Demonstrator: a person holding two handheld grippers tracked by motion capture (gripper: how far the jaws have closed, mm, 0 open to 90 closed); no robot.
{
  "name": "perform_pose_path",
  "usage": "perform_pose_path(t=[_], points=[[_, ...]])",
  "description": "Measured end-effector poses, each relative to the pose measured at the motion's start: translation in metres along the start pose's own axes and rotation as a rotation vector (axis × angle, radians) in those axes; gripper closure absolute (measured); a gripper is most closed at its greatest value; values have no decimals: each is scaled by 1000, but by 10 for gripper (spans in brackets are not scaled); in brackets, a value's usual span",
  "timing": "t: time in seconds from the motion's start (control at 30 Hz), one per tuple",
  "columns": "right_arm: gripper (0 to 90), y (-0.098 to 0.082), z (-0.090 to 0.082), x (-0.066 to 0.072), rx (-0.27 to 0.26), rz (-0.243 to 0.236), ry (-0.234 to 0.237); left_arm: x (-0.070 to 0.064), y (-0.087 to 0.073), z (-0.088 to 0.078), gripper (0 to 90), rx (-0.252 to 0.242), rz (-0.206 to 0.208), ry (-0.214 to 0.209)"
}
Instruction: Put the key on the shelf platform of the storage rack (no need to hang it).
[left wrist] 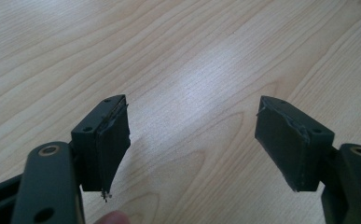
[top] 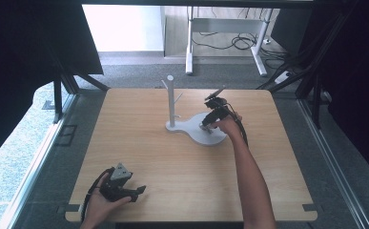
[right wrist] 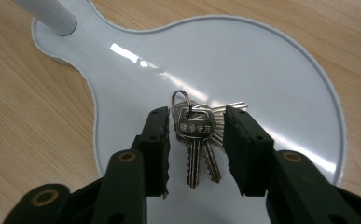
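Bunch of keys (right wrist: 194, 135): small, stiff, slippery metal, lying loose between the half-open right claw (right wrist: 196, 140); being best gripped across the heads.

I see the keys (right wrist: 194, 135) lying on the stand's base (right wrist: 271, 74), its post (top: 170, 100) left, mid-tabletop (top: 172, 167).

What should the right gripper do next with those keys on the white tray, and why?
Probably lift the right gripper straight up and away. The bunch of keys lies flat on the white base of the stand, between the jaws, which stand apart with gaps on both sides and no pad pressing on it. That looks like a release, so backing off without nudging the keys seems the safest small move.
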State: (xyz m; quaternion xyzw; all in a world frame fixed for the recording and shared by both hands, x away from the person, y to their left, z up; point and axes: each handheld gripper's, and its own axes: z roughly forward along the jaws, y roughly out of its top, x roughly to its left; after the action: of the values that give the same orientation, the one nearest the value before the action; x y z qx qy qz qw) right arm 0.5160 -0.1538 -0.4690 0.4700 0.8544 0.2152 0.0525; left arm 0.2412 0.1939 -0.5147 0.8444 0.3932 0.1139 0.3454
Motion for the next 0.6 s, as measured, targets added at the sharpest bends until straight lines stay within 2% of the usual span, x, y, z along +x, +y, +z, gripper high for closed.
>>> perform_pose_path(t=[0.27, 0.33, 0.43, 0.53, 0.6], points=[[512, -9, -23, 3, -45, -32, -6, -1, 0, 3, 264, 12, 4, -2], [512, -15, -30, 5, -67, -50, -6, -1, 0, 2, 264, 11, 5, 1], [501, -24, -40, 8, -77, -73, 6, -1, 0, 2, 264, 10, 7, 3], [496, -35, -49, 10, -83, -102, -4, -1, 0, 1, 264, 10, 7, 5], [496, -43, -56, 10, -97, -104, 4, -1, 0, 1, 264, 11, 5, 6]])
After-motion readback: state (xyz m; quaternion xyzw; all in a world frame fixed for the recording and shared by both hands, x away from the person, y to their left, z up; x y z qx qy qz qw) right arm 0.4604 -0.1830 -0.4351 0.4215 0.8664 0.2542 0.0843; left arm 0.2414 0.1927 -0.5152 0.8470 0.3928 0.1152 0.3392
